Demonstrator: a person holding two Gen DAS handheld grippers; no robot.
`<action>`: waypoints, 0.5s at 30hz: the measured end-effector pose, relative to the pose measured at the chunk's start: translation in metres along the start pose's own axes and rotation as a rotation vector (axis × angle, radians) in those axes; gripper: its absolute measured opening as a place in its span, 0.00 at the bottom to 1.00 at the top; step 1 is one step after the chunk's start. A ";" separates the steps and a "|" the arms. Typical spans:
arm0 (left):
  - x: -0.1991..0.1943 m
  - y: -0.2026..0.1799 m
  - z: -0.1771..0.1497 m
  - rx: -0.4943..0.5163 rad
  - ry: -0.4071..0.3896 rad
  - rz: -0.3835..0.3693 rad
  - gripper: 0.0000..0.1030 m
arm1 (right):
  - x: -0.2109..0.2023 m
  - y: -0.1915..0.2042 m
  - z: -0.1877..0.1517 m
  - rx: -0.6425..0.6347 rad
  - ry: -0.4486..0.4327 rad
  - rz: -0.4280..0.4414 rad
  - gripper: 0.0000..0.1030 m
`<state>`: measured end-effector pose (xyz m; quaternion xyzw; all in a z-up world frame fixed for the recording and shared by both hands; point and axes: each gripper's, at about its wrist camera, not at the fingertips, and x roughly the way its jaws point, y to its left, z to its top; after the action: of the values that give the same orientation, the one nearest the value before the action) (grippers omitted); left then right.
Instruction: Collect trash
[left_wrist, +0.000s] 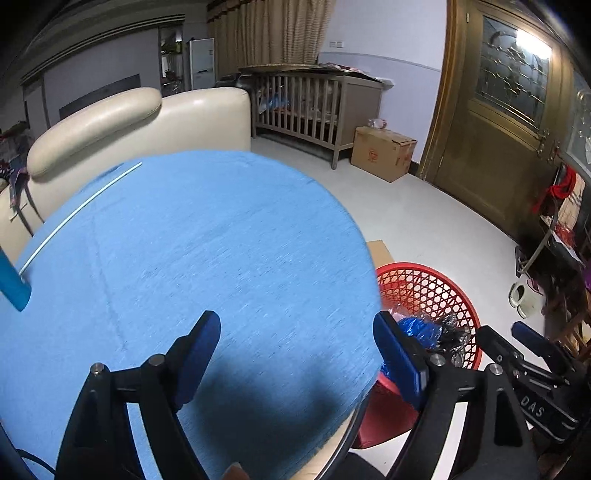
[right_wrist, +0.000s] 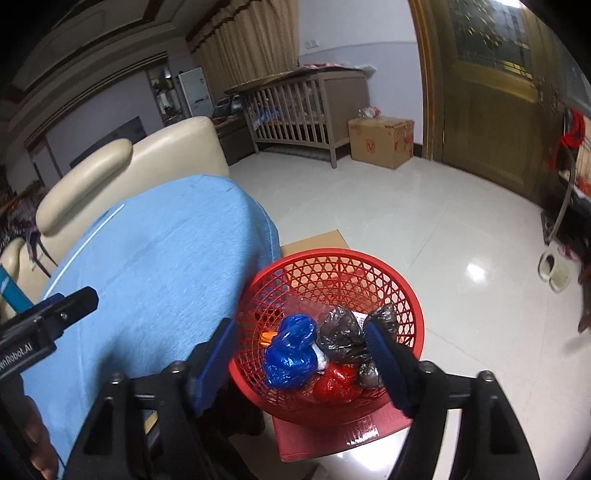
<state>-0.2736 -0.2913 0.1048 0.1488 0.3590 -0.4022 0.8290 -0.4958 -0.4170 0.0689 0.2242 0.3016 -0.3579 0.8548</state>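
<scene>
A red mesh basket (right_wrist: 332, 258) stands on a red box beside the round table with the blue cloth (right_wrist: 166, 258). Inside lie a blue bag (right_wrist: 291, 350), black bags (right_wrist: 338, 332) and a red bag (right_wrist: 336, 384). My right gripper (right_wrist: 301, 332) hangs open over the basket, with nothing between its pads. In the left wrist view, my left gripper (left_wrist: 295, 332) is open and empty above the blue cloth (left_wrist: 203, 240) near the table's edge. The basket (left_wrist: 424, 267) and the right gripper (left_wrist: 504, 332) show to its right. A thin white stick (left_wrist: 81, 206) lies at the table's far left.
A cream sofa (left_wrist: 140, 122) stands behind the table. Farther back are a wooden crib (left_wrist: 306, 107), a cardboard box (left_wrist: 384, 151) and a wooden door (left_wrist: 506, 122). A blue object (left_wrist: 13, 284) juts in at the left. White slippers (right_wrist: 554, 269) sit on the tiled floor.
</scene>
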 end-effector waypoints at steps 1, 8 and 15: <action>0.000 0.002 -0.001 -0.003 0.002 -0.008 0.83 | -0.002 0.002 -0.003 -0.006 -0.005 0.001 0.81; -0.007 -0.001 -0.006 0.017 -0.018 -0.011 0.84 | -0.006 0.007 -0.009 -0.028 -0.010 -0.042 0.81; -0.009 -0.006 -0.008 0.021 -0.017 -0.042 0.91 | -0.010 0.007 -0.011 -0.036 -0.008 -0.030 0.81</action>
<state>-0.2859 -0.2858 0.1065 0.1465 0.3509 -0.4243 0.8218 -0.4996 -0.4013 0.0689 0.2027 0.3080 -0.3660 0.8544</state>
